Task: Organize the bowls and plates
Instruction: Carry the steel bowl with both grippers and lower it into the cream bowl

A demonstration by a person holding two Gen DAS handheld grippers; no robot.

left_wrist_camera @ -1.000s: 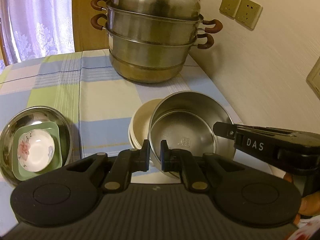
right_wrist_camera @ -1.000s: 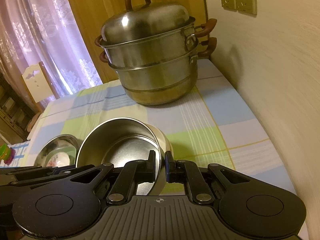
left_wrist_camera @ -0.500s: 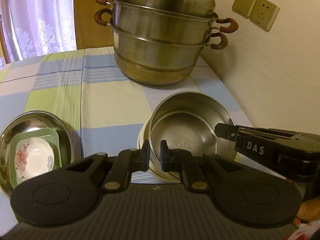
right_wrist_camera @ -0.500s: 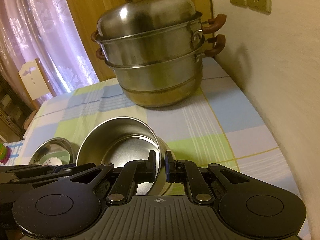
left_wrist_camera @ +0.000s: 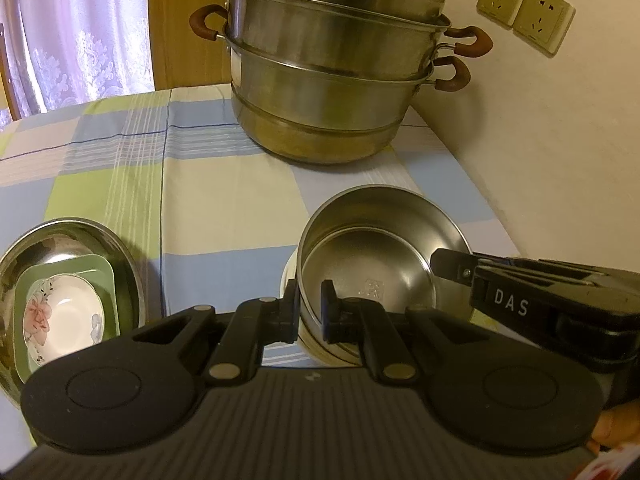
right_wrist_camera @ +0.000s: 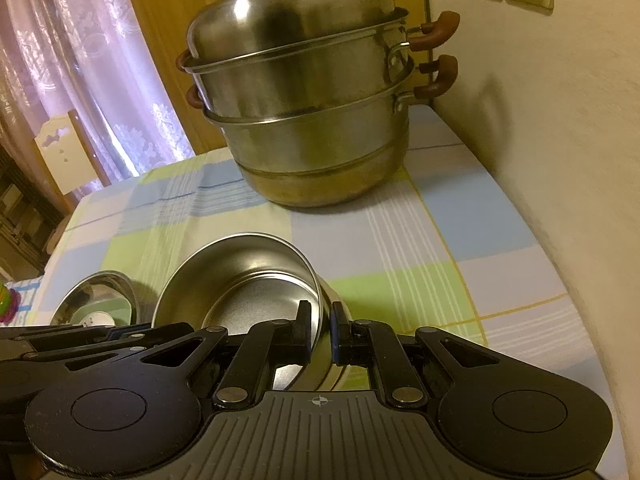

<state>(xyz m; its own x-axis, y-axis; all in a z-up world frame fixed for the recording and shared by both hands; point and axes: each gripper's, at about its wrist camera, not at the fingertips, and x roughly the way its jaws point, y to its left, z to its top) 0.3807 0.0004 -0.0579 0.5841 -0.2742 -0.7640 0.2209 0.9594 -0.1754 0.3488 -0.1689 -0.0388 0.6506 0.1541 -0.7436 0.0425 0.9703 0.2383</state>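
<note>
A checked cloth (left_wrist_camera: 224,196) in pale blue, green and cream covers the table, which runs up against a cream wall (left_wrist_camera: 560,152) carrying two sockets (left_wrist_camera: 524,16). A two-tier steamer (left_wrist_camera: 332,76) with brown handles and a domed lid stands at the back, close to the wall; behind it are a wooden panel and lace curtains (left_wrist_camera: 80,32). In the right wrist view a chair back (right_wrist_camera: 68,152) shows beside the curtains.

In front of the steamer, near the wall edge, a steel bowl (left_wrist_camera: 380,264) sits tilted inside a cream bowl (left_wrist_camera: 290,280). The left gripper (left_wrist_camera: 310,308) is clamped on the steel bowl's near rim, one finger inside and one outside. The right gripper (right_wrist_camera: 320,326) is pinched on the same bowl's rim at the side towards the wall, likewise astride it.

Well to the left of the steamer's front, a steel basin (left_wrist_camera: 120,256) holds a green dish (left_wrist_camera: 106,280) with a flowered white bowl (left_wrist_camera: 60,316) nested in it.
</note>
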